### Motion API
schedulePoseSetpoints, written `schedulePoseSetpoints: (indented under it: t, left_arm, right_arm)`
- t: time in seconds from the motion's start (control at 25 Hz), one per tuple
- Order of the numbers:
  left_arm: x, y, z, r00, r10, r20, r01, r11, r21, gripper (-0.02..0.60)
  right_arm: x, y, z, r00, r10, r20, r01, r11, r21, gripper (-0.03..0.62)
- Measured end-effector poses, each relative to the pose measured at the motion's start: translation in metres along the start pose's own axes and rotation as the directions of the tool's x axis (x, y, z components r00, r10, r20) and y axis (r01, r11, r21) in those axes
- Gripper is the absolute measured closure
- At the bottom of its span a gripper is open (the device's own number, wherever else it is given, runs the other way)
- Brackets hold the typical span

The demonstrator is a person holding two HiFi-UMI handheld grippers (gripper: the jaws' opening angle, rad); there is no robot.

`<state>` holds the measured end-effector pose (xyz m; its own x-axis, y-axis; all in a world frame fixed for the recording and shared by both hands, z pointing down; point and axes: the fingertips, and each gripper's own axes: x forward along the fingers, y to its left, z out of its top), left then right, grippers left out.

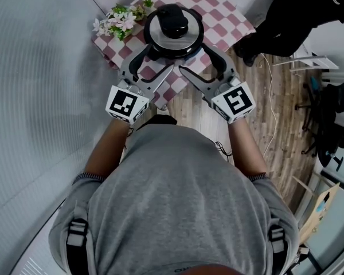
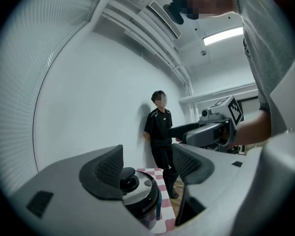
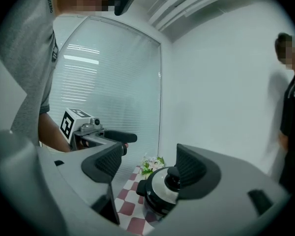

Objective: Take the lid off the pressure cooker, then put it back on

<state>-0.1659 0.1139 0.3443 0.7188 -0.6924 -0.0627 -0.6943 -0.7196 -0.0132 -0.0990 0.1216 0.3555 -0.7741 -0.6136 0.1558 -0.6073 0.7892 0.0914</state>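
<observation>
The pressure cooker (image 1: 173, 32) stands on a small table with a red-and-white checked cloth (image 1: 221, 17). Its steel lid (image 1: 186, 38) with a black knob (image 1: 173, 20) sits on the pot. My left gripper (image 1: 157, 59) is open just in front of the cooker on its left, and my right gripper (image 1: 194, 58) is open on its right; neither touches it. In the left gripper view the cooker (image 2: 137, 193) shows low between the open fingers of the left gripper (image 2: 147, 168). The right gripper view has the cooker (image 3: 162, 193) below the open right gripper (image 3: 150, 166).
A bunch of artificial flowers (image 1: 117, 20) lies on the table's left corner. A person in black (image 1: 292, 22) stands by the wall at the right, over wooden floor with a cable (image 1: 269, 90). A glass wall with blinds (image 1: 40, 96) runs along the left.
</observation>
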Motion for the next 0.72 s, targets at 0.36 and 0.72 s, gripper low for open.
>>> schedulePoseSetpoints:
  t: [0.36, 0.72]
  left_arm:
    - [0.031, 0.044, -0.013, 0.999, 0.003, -0.041, -0.003, 1.0, -0.011, 0.253]
    - [0.073, 0.07, -0.037, 0.99, 0.104, -0.099, -0.106, 0.994, -0.013, 0.253]
  right_arm:
    - [0.038, -0.041, -0.006, 1.0, 0.007, -0.011, -0.007, 1.0, 0.011, 0.258]
    - [0.071, -0.095, -0.033, 0.976, 0.211, -0.056, -0.211, 0.977, 0.008, 0.255]
